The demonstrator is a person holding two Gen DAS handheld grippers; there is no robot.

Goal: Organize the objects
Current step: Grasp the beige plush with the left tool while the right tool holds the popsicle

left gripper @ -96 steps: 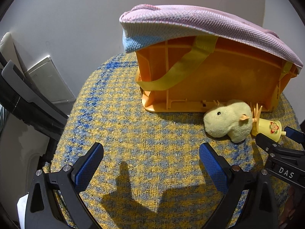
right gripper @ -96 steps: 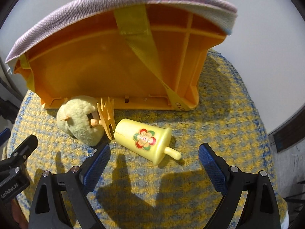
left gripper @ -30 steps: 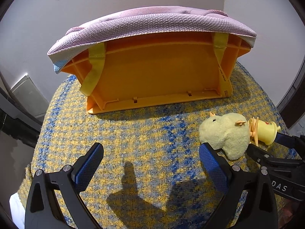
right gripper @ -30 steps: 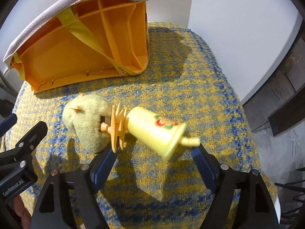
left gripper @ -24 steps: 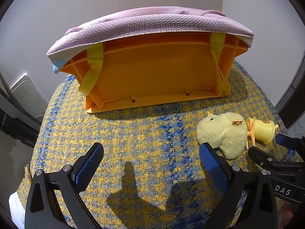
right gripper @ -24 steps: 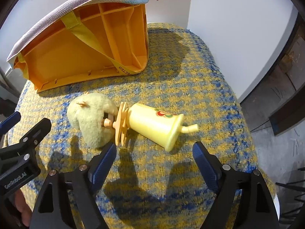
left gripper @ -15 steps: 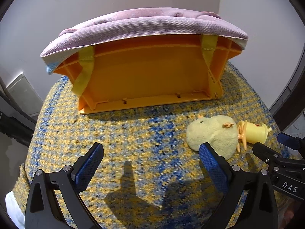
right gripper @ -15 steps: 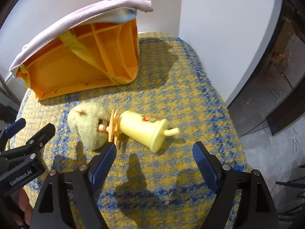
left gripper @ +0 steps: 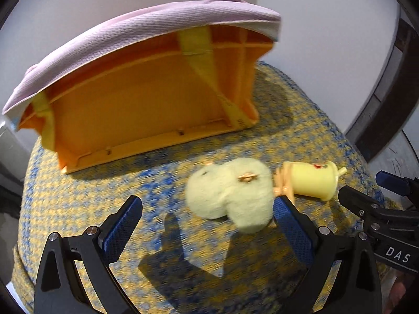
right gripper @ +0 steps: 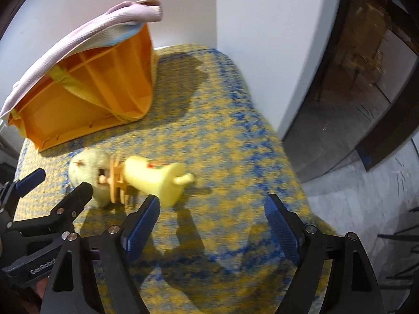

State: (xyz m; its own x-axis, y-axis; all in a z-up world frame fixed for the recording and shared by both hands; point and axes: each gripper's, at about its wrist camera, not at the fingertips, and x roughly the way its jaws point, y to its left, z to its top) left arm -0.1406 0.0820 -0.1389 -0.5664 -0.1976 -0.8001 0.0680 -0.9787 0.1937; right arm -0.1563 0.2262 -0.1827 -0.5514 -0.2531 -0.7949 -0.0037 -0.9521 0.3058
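A pale yellow plush toy (left gripper: pixel 230 191) lies on the yellow-and-blue woven cloth (left gripper: pixel 91 196), touching an orange comb-like clip (left gripper: pixel 281 183) and a yellow plastic cup-shaped toy (left gripper: pixel 313 180) with a flower print. My left gripper (left gripper: pixel 207 222) is open and empty, with the plush between its fingertips near the right pad. My right gripper (right gripper: pixel 209 219) is open and empty, just right of the cup toy (right gripper: pixel 154 176); the plush (right gripper: pixel 89 167) lies to its left.
An orange plastic crate (left gripper: pixel 146 110) lies on its side behind the toys, draped with a pink knitted cloth (left gripper: pixel 136 34); it also shows in the right wrist view (right gripper: pixel 86 96). White walls stand behind. The table's right edge drops to a grey floor (right gripper: pixel 366 183).
Both grippers have swung right and pulled back. The left gripper now frames the plush. The right gripper has drifted right of the cup toy. The toys have not moved.
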